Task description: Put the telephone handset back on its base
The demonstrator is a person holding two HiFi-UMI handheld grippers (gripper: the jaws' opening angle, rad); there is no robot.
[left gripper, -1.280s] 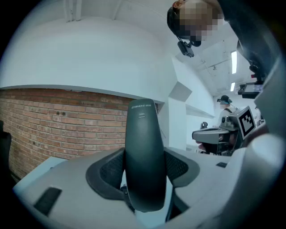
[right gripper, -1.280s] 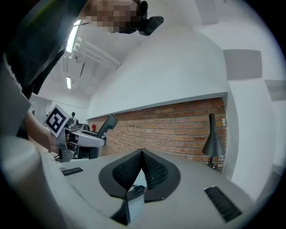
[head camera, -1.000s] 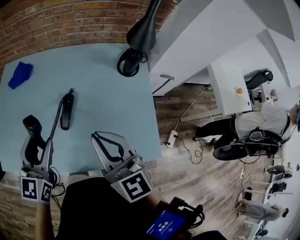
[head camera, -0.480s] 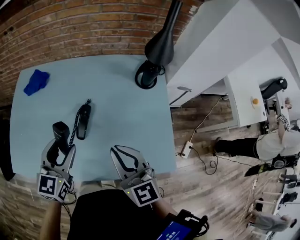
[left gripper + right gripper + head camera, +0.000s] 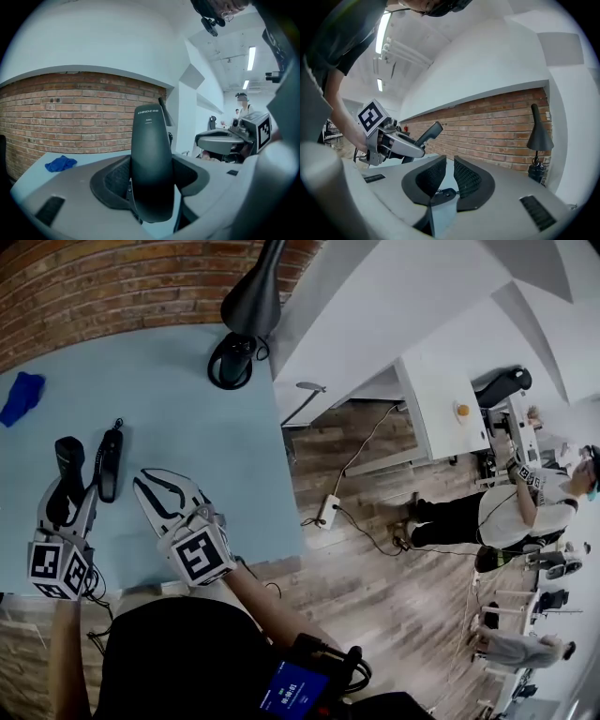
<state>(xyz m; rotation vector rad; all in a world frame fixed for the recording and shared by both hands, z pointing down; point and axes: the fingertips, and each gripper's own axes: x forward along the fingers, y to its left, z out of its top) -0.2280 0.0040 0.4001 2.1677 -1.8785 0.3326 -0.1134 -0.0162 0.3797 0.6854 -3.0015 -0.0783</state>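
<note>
The person wears a dark top (image 5: 178, 652) with short sleeves. The left gripper (image 5: 66, 498) and the right gripper (image 5: 161, 491) each have a light grey body that widens into two curved jaws. The jaws are lined inside with black pads (image 5: 430, 176) of a fine grid texture. Each gripper carries at its back a cube (image 5: 199, 554) with black-and-white square markers. A thin black cable (image 5: 98, 592) loops below the left one. At the waist sits a black device (image 5: 300, 682) with a blue lit screen.

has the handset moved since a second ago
Yes. The handset has come forward and to the right, closer to the base. It now stands alongside the base rather than behind its near end.
</note>
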